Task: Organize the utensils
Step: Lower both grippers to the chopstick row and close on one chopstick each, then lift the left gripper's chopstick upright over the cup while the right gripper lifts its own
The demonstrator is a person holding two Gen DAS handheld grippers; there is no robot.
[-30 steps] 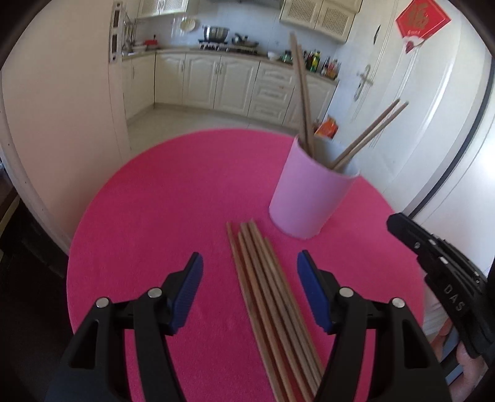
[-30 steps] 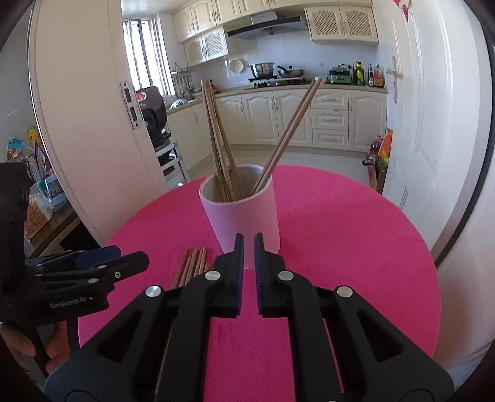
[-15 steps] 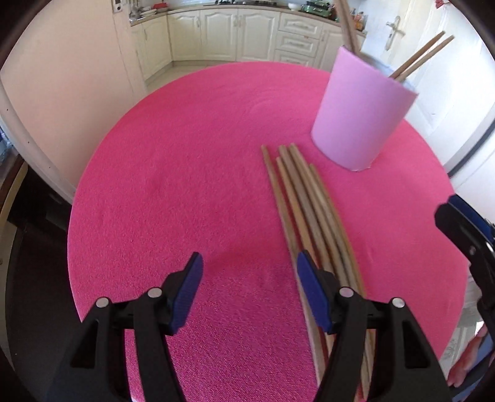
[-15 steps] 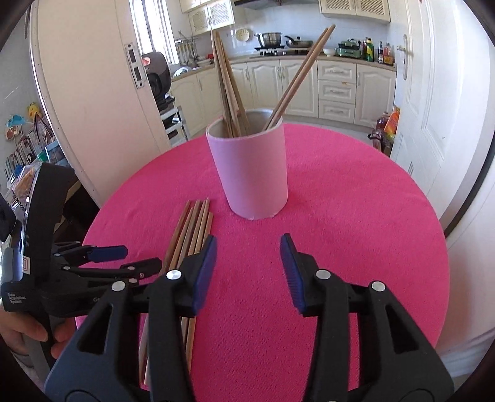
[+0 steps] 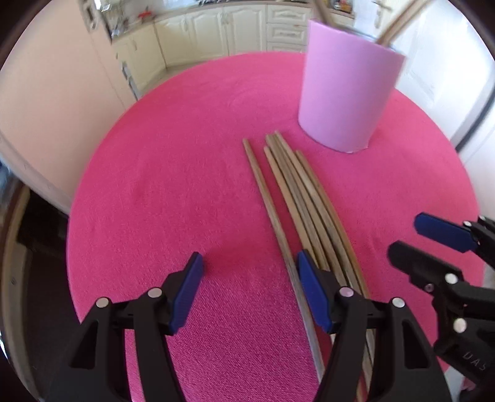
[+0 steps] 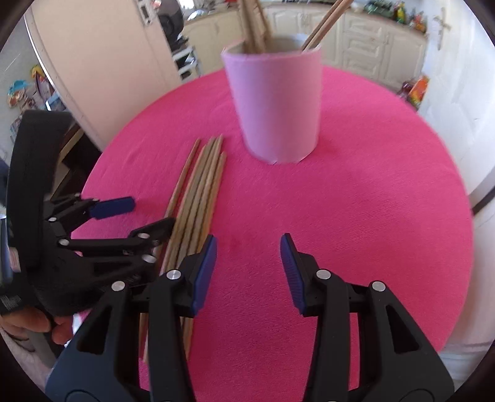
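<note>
Left gripper (image 5: 249,289) gapes wide over bare pink table (image 5: 161,185); right gripper (image 6: 247,272), empty, is closing. Loose chopsticks (image 5: 297,198) lie at the pink cup's (image 5: 346,96) seven o'clock.

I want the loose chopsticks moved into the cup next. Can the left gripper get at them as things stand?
Probably yes. The left gripper is open and empty just above the chopsticks, which lie bare on the pink cloth. Nothing covers them; the right gripper hovers beside.

Cream kitchen cabinets (image 5: 247,27) behind, white door (image 6: 92,62) nearby
</note>
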